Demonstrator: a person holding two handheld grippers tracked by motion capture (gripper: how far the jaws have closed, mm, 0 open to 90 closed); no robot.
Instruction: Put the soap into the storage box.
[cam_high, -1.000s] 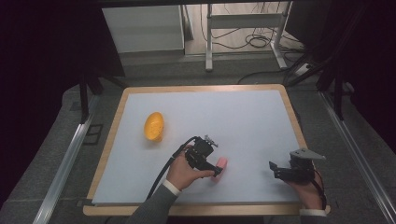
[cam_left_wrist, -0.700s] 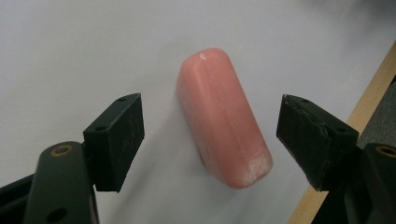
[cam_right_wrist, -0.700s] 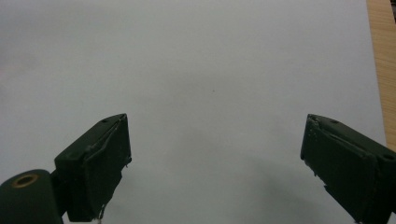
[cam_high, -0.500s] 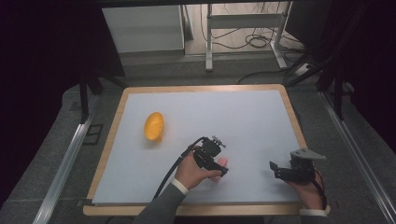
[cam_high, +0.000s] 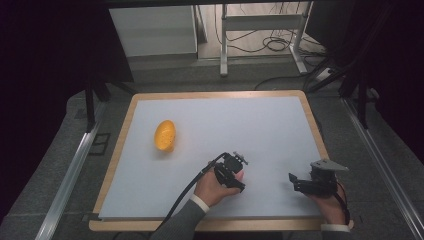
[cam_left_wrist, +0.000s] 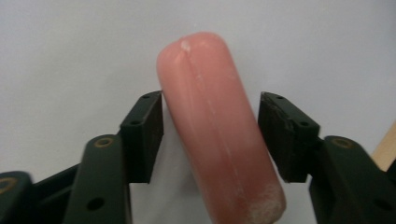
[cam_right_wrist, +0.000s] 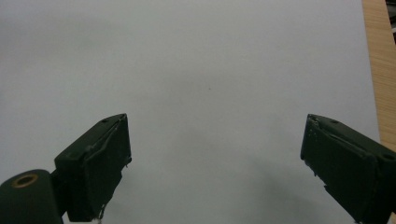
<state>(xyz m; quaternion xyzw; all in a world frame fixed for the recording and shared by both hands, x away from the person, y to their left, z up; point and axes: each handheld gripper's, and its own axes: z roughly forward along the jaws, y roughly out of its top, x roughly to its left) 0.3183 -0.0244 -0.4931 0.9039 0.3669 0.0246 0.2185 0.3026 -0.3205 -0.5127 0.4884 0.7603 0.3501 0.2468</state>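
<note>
Since 1 s ago the left hand (cam_high: 212, 187) slid right, lower middle of the high view, and now covers the pink sausage (cam_left_wrist: 218, 135). The table (cam_high: 280, 120), the orange thing (cam_high: 165, 135) upper left and the right gripper (cam_high: 300, 183), jaws wide w/ nothing in them, didn't move. Left gripper (cam_left_wrist: 210, 135): jaws around the sausage, not squeezing yet. It's tilted and smooth, so it might roll or pop out when they shut.

The pale grey tabletop (cam_high: 260, 125) is evenly lit from above; surroundings fall to near black. The smooth pink sausage-shaped object (cam_left_wrist: 219, 130) appears slightly soft, with faint glare. Shadows stay weak.
</note>
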